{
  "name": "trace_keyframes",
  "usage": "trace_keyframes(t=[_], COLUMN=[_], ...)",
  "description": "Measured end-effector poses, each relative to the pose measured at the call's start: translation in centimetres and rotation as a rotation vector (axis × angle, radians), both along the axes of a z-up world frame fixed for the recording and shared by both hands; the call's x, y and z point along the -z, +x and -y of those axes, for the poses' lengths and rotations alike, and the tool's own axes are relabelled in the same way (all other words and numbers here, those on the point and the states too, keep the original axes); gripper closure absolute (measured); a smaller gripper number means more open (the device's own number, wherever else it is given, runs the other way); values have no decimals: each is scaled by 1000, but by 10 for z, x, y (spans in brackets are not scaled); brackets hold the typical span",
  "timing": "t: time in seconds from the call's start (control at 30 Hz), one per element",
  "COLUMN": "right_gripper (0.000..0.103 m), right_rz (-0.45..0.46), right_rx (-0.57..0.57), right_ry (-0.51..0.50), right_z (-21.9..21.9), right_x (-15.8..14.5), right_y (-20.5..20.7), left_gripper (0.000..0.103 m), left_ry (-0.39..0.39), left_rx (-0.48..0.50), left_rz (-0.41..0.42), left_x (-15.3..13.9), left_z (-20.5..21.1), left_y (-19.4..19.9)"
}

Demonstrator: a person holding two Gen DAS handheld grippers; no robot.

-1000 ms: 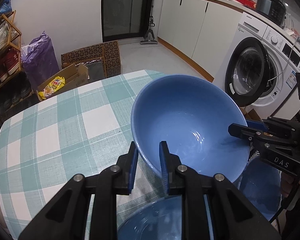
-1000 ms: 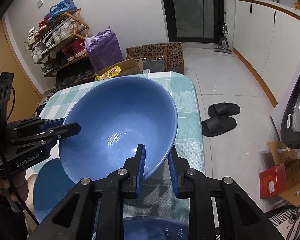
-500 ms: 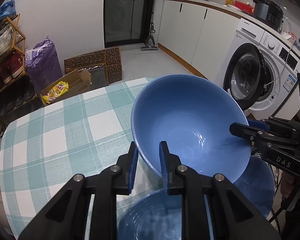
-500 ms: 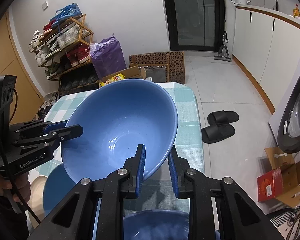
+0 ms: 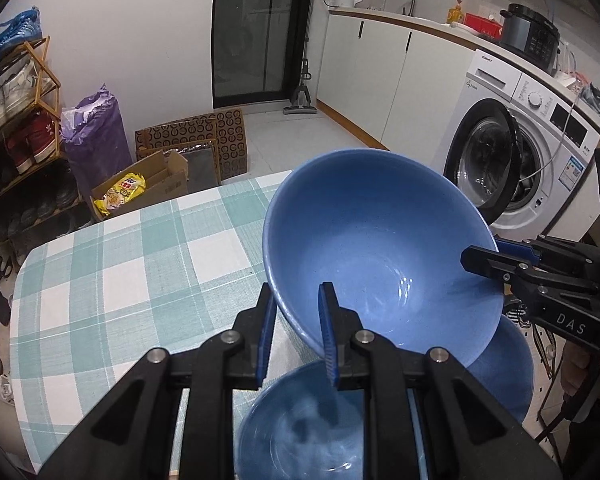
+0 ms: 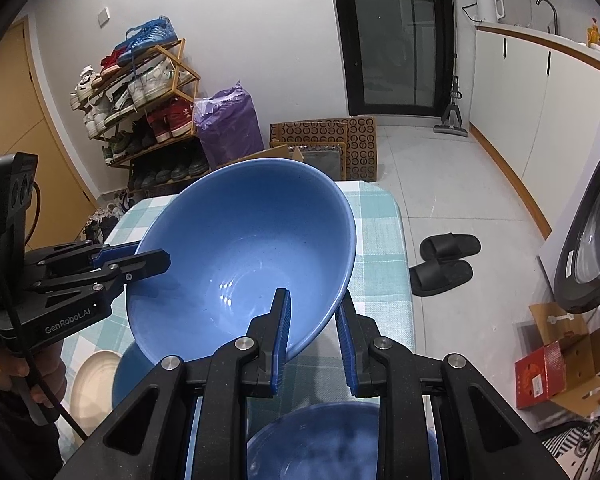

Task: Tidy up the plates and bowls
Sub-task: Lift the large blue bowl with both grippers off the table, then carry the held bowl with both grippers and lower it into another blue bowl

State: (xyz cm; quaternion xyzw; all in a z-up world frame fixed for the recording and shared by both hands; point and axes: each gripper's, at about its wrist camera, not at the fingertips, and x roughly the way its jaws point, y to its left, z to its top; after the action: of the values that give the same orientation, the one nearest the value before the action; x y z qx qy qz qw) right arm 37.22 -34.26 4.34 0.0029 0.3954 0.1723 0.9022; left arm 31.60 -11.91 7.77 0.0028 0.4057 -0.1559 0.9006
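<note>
Left wrist view: the left tool [image 5: 294, 322] fills the lower centre of the frame, its two blue pads pinching the near rim of the large blue bowl [image 5: 380, 260], one pad outside the wall and one inside. At the right edge the right tool [image 5: 484, 258] bites the opposite rim in the same way. Two grips on facing sides probably serve to keep a wide, heavy bowl from swinging (a single pinch at the rim would let it tip). The bowl hangs clear of the checked bench [image 5: 112, 280], tilted so its far rim stands higher than the near one.

Below it, at the bottom of the frame, sits a second blue bowl [image 5: 300, 424], blurred, and a third blue bowl [image 5: 508, 364] shows under the held one at lower right. My reading is that the held bowl is being carried toward one of these to nest in it, though which one cannot be told.

In the right wrist view the right tool [image 6: 312, 332] clamps the bowl's rim at lower centre, while the left tool [image 6: 156, 258] enters from the left edge, gripped by a hand [image 6: 16, 368] at lower left. Both tools point steeply downward over the bench. A pale plate [image 6: 92, 384] lies at lower left, beside the blue bowl there.
</note>
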Motion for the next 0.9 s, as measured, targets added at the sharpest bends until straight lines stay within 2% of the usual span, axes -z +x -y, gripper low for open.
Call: trace_keyframes(t=[0.47,0.9], right_gripper=[80,80], right_rz=[38,37], right_rx=[-22,-48], right_ry=[3,-2], right_z=[-10,-22], right_x=[-22,-22], right_y=[-29,-44], left_gripper=[83,83], left_ry=[-1,5], left_rx=[-17,-35], left_rz=[17,24], left_x=[-12,-16], left_z=[-11,-22], left_y=[-20,-39])
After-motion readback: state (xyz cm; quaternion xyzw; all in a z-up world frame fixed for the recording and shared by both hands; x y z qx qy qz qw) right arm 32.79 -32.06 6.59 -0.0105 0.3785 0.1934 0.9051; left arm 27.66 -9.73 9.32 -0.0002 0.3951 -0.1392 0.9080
